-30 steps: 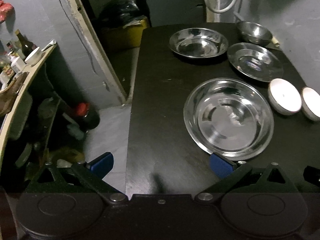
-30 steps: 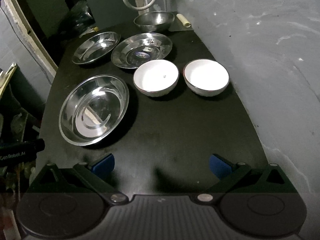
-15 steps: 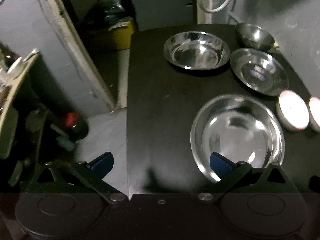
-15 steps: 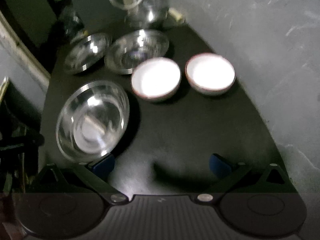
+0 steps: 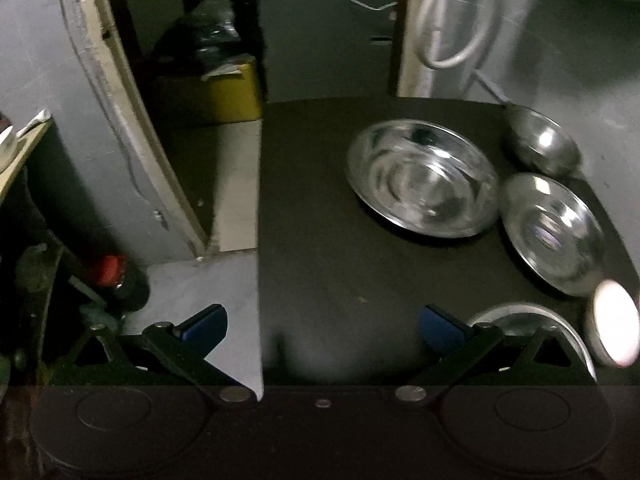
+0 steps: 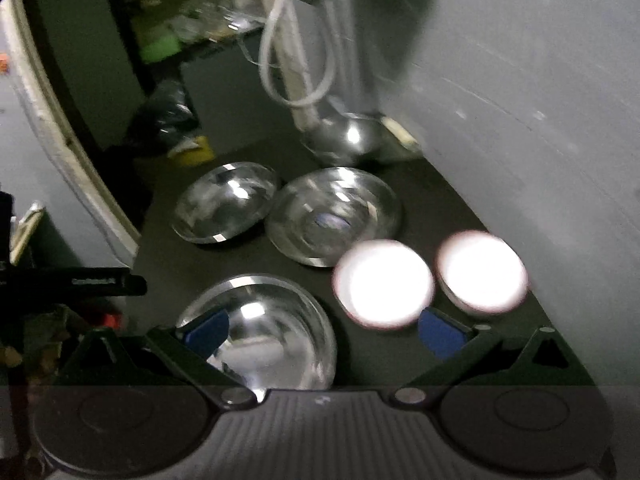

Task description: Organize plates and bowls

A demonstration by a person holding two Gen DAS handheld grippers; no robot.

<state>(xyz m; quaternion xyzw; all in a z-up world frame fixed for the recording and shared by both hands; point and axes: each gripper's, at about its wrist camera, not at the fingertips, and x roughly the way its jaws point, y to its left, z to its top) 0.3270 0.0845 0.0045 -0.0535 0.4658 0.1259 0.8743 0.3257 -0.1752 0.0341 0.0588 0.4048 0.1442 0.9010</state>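
Observation:
On the black table (image 5: 340,264) lie three steel plates: a near one (image 6: 272,332), a far-left one (image 5: 422,184) and a far-right one (image 5: 554,232). A steel bowl (image 5: 544,146) stands at the far corner. Two white bowls (image 6: 384,282) (image 6: 482,272) sit side by side near the wall. My left gripper (image 5: 322,322) is open and empty over the table's left edge. My right gripper (image 6: 322,330) is open and empty, low over the near plate and the left white bowl. The left gripper's body also shows in the right wrist view (image 6: 72,280).
A grey wall (image 6: 540,140) runs along the table's right side. A white hose (image 5: 448,28) hangs behind the table. Left of the table are floor (image 5: 236,184), a yellow box (image 5: 224,90), a red-capped bottle (image 5: 116,276) and a cluttered shelf (image 5: 20,148).
Both grippers have moved forward over the table and tilted up. The near plate has slid under the left gripper's right finger and under the right gripper. Both stay open.

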